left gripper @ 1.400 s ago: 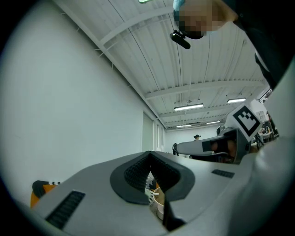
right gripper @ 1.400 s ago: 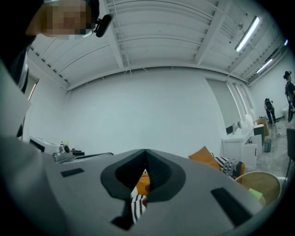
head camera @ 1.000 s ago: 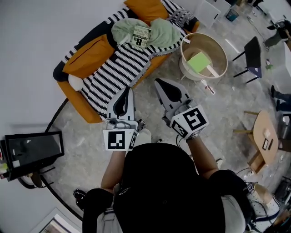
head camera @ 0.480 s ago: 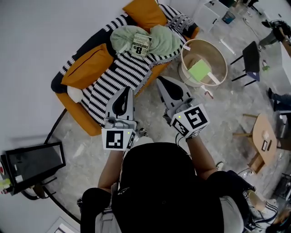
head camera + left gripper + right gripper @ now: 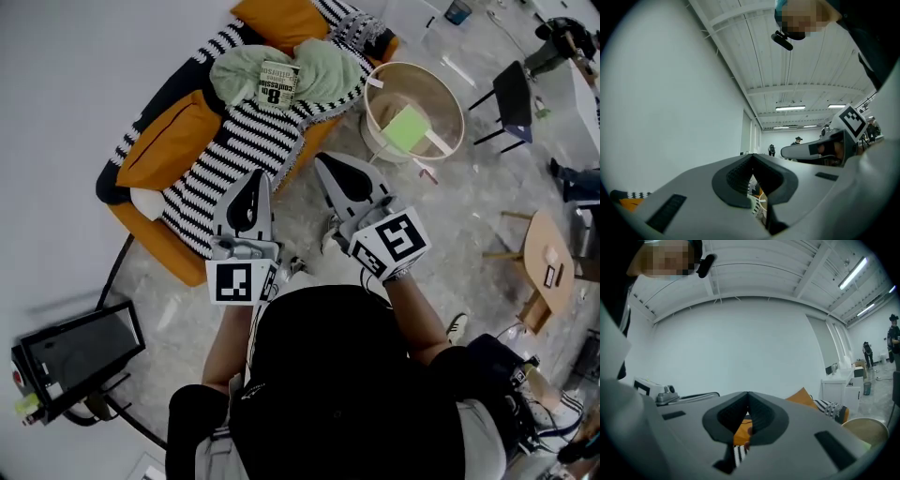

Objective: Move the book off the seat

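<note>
Advanced on orange sofa (image 5: 157, 248) over last second. Left gripper (image 5: 254, 178) closed, empty; right gripper (image 5: 323, 161) closed, empty. Book (image 5: 278, 82) well ahead of both tips, on green blanket (image 5: 330, 70) on seat, untouched. Approach phase; opening needed before grasp.

Your book (image 5: 278, 82) lies on the bundled cloth (image 5: 328, 70) at the far end of the sofa (image 5: 159, 248), beyond the cushion (image 5: 173, 141). The tub (image 5: 433, 89) stands on the floor (image 5: 469, 206) just right of the sofa, a pad (image 5: 406, 128) in it. A monitor (image 5: 80, 352) sits near left.
</note>
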